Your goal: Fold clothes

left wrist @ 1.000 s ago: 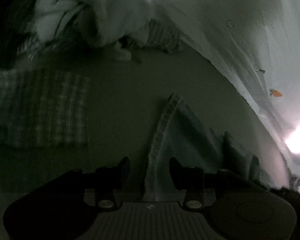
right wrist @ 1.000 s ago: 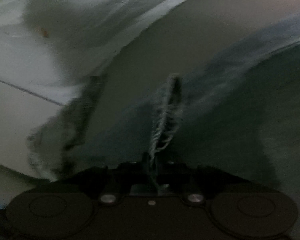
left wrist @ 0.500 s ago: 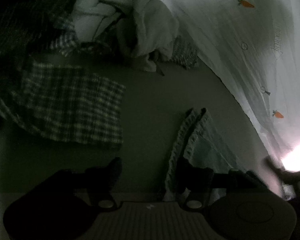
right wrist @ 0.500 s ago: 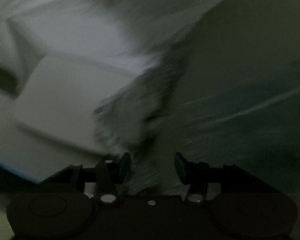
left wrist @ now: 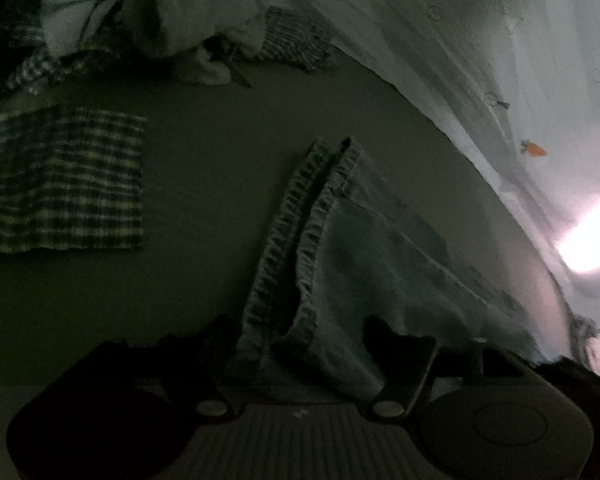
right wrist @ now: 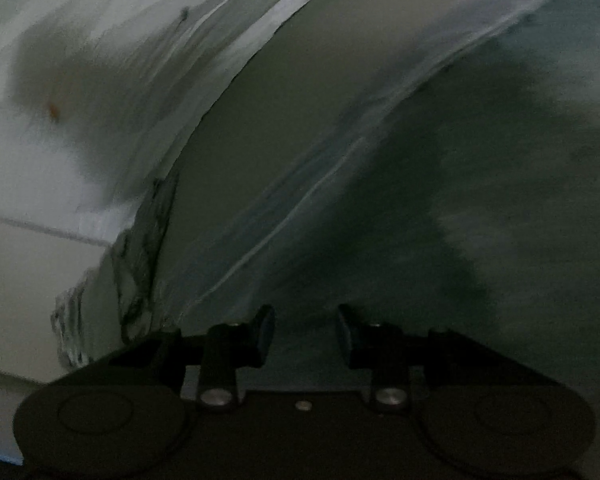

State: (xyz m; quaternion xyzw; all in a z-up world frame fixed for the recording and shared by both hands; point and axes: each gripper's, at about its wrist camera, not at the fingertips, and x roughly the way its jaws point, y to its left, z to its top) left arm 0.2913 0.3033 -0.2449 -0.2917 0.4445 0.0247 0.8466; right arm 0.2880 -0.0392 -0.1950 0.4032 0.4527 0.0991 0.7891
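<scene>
While the light is poor, both views read well enough for a progress check.

Left wrist view, left gripper [left wrist: 300,332]: jaws spread wide, clamped on nothing; the blue garment's waistband runs up between them.
Left wrist view, blue garment [left wrist: 380,256]: denim-like piece with a gathered waistband, lying flat on the grey surface [left wrist: 220,168]; two waistband edges lie side by side, so it looks folded once along its length.
Left wrist view, checked cloth [left wrist: 64,180]: neat rectangle lying flat, well apart to the left of the blue garment; reads as a finished fold.
Left wrist view, unfolded pile [left wrist: 152,12]: crumpled pale and checked pieces heaped at the far edge, not yet dealt with.
Left wrist view, carrot-print sheet [left wrist: 500,80]: pale fabric with small orange carrots, along the right side behind the grey surface.

Right wrist view, right gripper [right wrist: 305,330]: jaws parted, nothing between them, poised low over the blue garment [right wrist: 440,240].
Right wrist view, cloth detail: a long seam line runs diagonally away from the gripper; a frayed or gathered edge shows at left; picture is blurred, finer detail cannot be told.

Progress, done: one piece folded and set aside, by the look of it; the blue garment halved and released.
Progress, left: likely a cross fold on the blue garment, then the whole pile.
</scene>
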